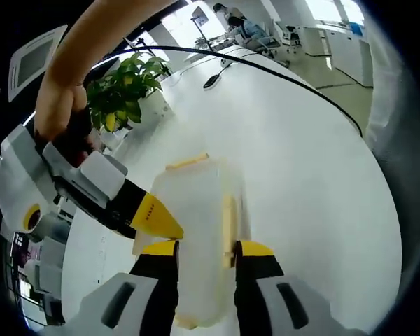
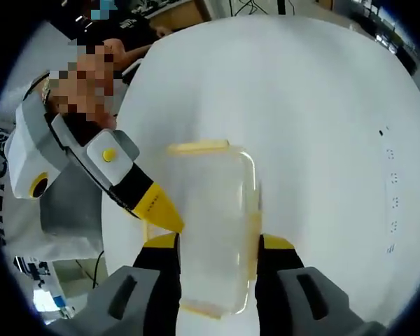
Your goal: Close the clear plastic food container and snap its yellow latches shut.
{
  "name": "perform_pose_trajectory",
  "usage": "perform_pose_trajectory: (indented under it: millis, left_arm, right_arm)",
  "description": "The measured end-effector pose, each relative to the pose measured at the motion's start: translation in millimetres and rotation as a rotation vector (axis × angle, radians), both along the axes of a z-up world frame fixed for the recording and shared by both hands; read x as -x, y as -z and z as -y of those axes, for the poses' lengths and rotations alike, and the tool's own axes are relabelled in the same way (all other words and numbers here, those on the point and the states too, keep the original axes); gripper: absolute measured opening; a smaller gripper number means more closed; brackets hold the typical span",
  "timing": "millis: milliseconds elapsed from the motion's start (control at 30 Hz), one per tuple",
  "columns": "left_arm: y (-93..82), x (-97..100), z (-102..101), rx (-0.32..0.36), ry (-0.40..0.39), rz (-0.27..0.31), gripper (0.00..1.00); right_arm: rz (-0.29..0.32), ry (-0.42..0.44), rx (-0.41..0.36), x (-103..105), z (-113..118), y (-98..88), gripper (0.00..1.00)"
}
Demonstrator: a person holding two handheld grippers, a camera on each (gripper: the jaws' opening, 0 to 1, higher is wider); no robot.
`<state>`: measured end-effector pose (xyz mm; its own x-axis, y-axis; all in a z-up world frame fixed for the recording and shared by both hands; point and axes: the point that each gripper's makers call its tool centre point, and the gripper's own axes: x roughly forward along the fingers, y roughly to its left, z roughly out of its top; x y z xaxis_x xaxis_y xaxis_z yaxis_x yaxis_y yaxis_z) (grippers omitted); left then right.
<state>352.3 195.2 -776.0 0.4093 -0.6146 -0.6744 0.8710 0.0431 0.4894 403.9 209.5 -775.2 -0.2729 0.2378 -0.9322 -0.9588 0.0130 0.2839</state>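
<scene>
Between each gripper's (image 1: pixel 206 248) jaws, clear container (image 1: pixel 196 231).

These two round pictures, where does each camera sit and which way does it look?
Left gripper view: rides the left tool, looking down at the clear plastic food container on the round white table; a bare arm holds the other tool.
Right gripper view: rides the right tool, facing the container.
Shared: container, table.

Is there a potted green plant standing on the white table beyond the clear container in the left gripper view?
Yes, a leafy potted plant stands on the white table, beyond the container.
</scene>
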Motion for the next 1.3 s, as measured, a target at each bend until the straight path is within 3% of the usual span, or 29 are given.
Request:
perform_pose_trajectory:
  millis: [367, 600, 700, 733, 867, 900, 967, 1100, 1300]
  left_arm:
    - [-0.7, -0.1, 0.0, 0.004, -0.008, 0.010, 0.25]
    - [-1.9, 1.3, 1.3, 0.011, -0.016, 0.003, 0.26]
    - [-4.2, 1.3, 1.3, 0.030, -0.012, -0.044, 0.26]
    - [-5.4, 1.8, 2.1, 0.071, -0.058, -0.095, 0.26]
    - [-8.7, 1.4, -0.7, 0.092, -0.089, -0.142, 0.26]
    - [-9.2, 2.7, -1.0, 0.122, -0.117, -0.179, 0.27]
    - [-13.0, -1.2, -7.5, 0.152, -0.186, -0.221, 0.29]
    - [-24.6, -6.2, -17.6, 0.158, -0.190, -0.208, 0.37]
    - [-31.8, -21.6, -39.4, 0.122, -0.228, -0.215, 0.59]
  right_arm:
    - [-0.003, 0.014, -0.011, 0.5, 2.9, 0.6, 0.41]
    - [0.054, 0.018, 0.000, 5.2, 4.5, 0.2, 0.42]
    - [0.092, 0.007, -0.013, 5.7, 5.2, -0.6, 0.42]
    - [0.105, -0.009, -0.025, 5.5, 4.7, -1.0, 0.42]
    - [0.159, -0.060, -0.061, 11.9, 5.9, -2.2, 0.43]
    - [0.157, -0.061, -0.064, 15.6, 8.0, -2.5, 0.46]
    - [0.150, -0.062, -0.035, 23.0, 17.1, 0.6, 0.52]
    - [0.184, -0.054, -0.027, 24.7, 32.0, -1.6, 0.57]
    - [0.280, 0.050, -0.057, 21.6, 49.1, -4.5, 0.70]
